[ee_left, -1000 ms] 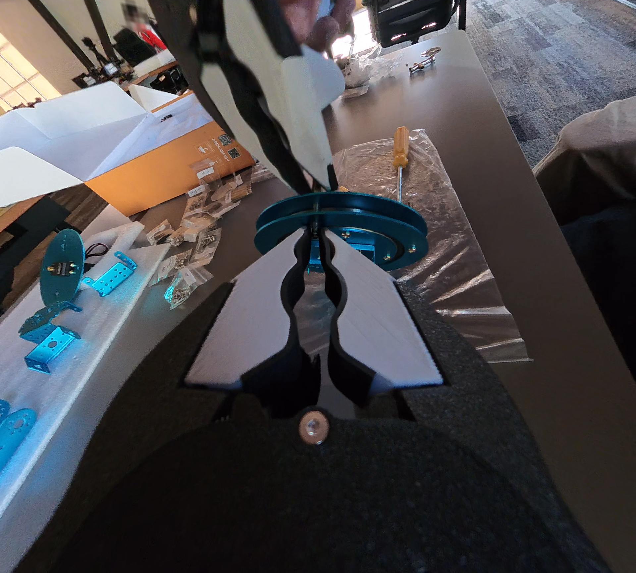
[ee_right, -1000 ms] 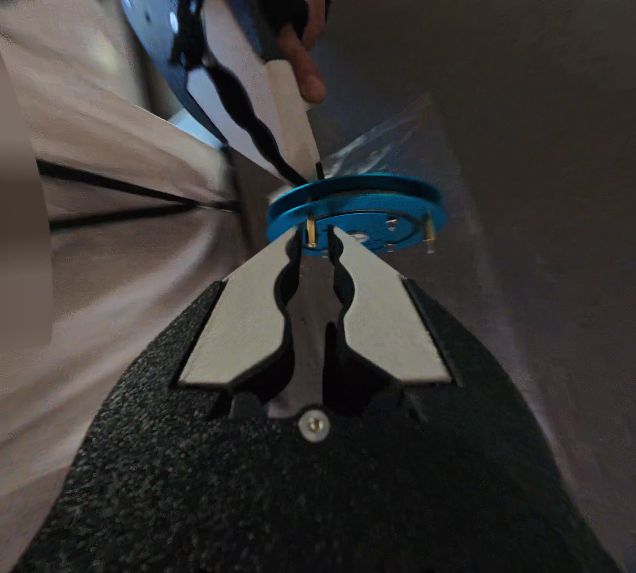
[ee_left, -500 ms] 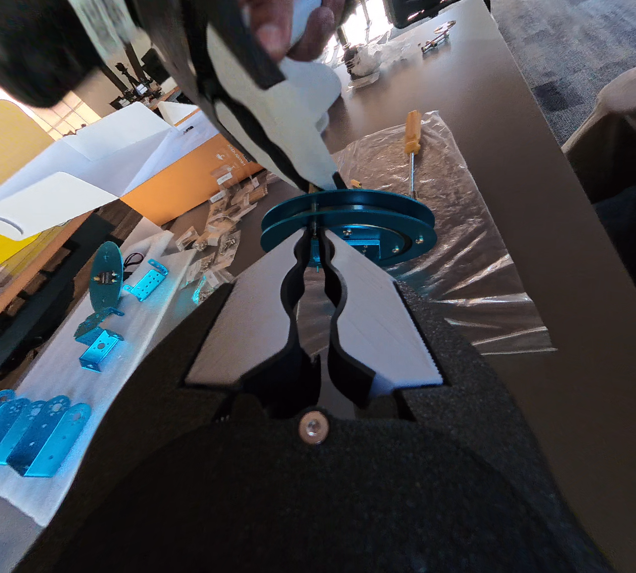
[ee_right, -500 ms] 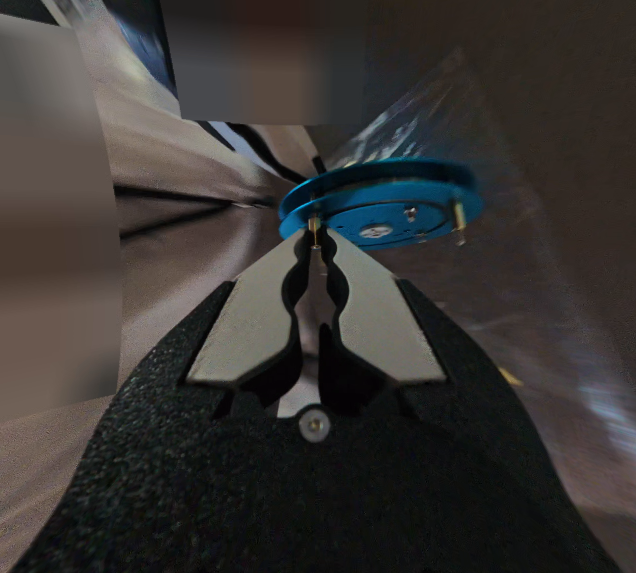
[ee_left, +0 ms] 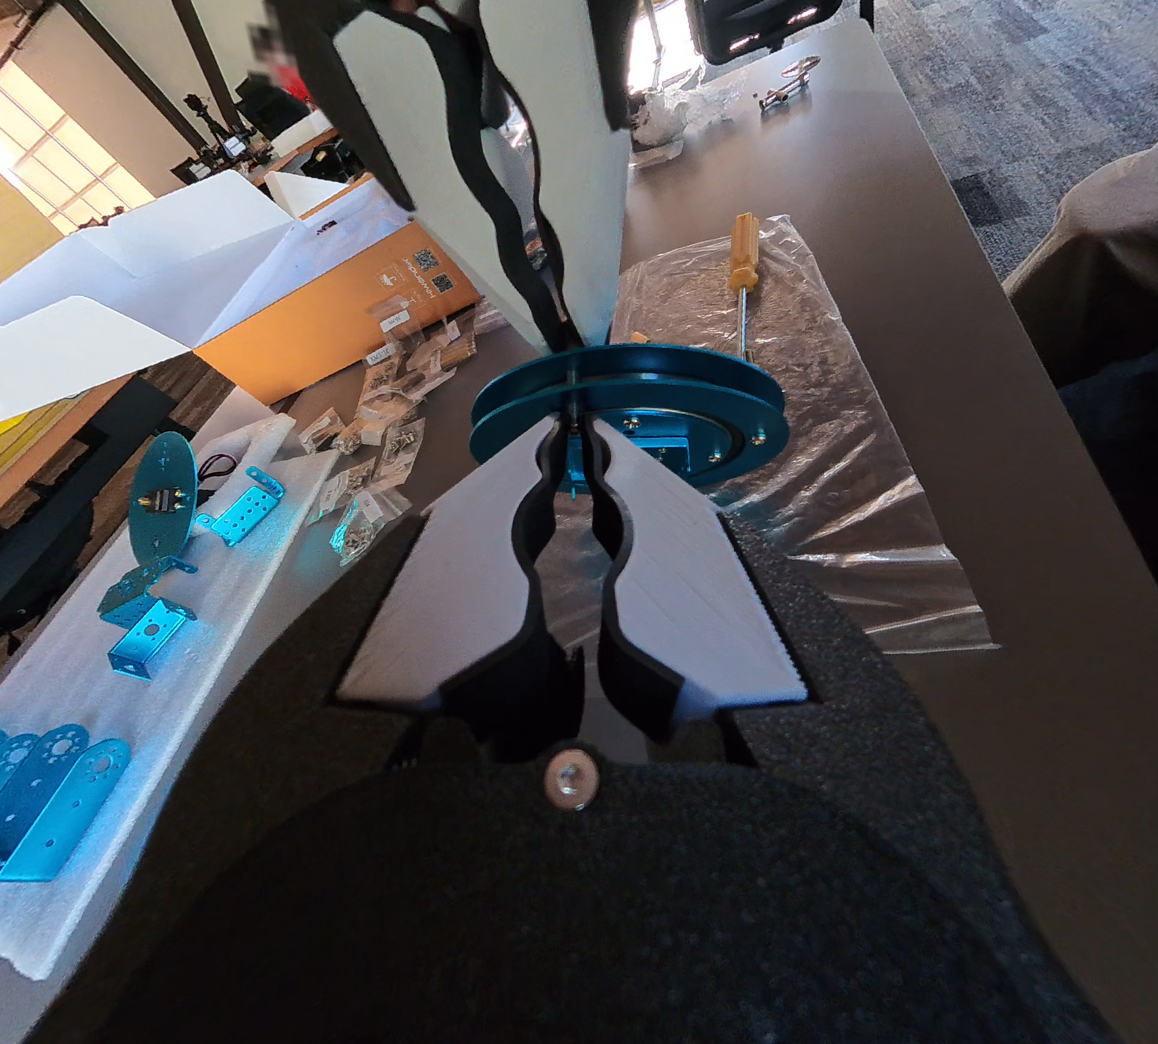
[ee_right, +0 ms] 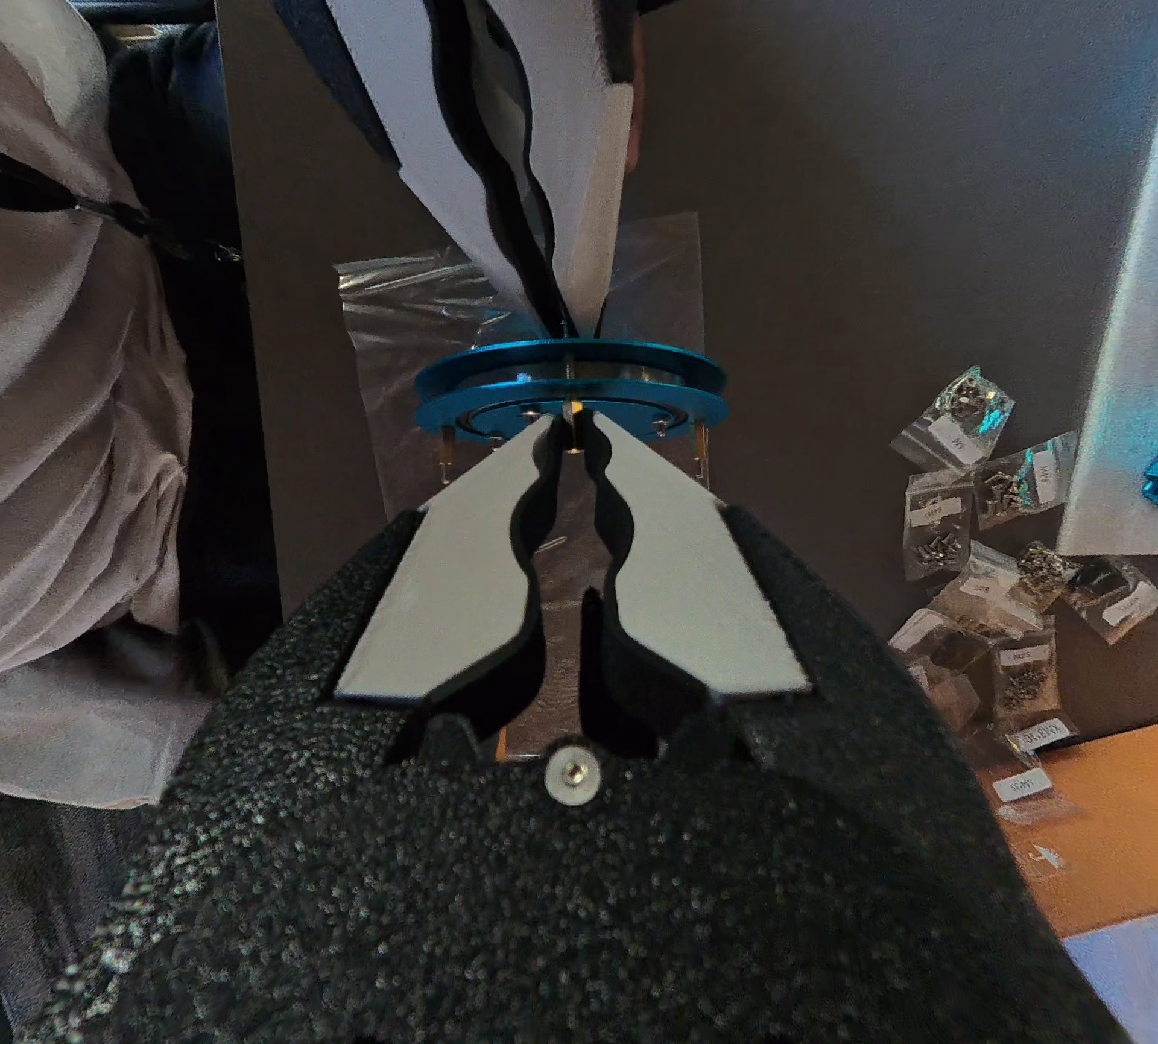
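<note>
Fingertips of left gripper [ee_left: 573, 430] and right gripper [ee_right: 571, 430] pinch blue disc assembly's [ee_left: 626, 406] standoffs from opposite sides.

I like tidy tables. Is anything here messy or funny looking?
A bit messy. Small parts bags lie in a loose heap beside the orange box, some overlapping. A yellow-handled screwdriver lies on a crinkled plastic sheet. The blue double disc is held off the table, pinched by the left gripper and right gripper.
</note>
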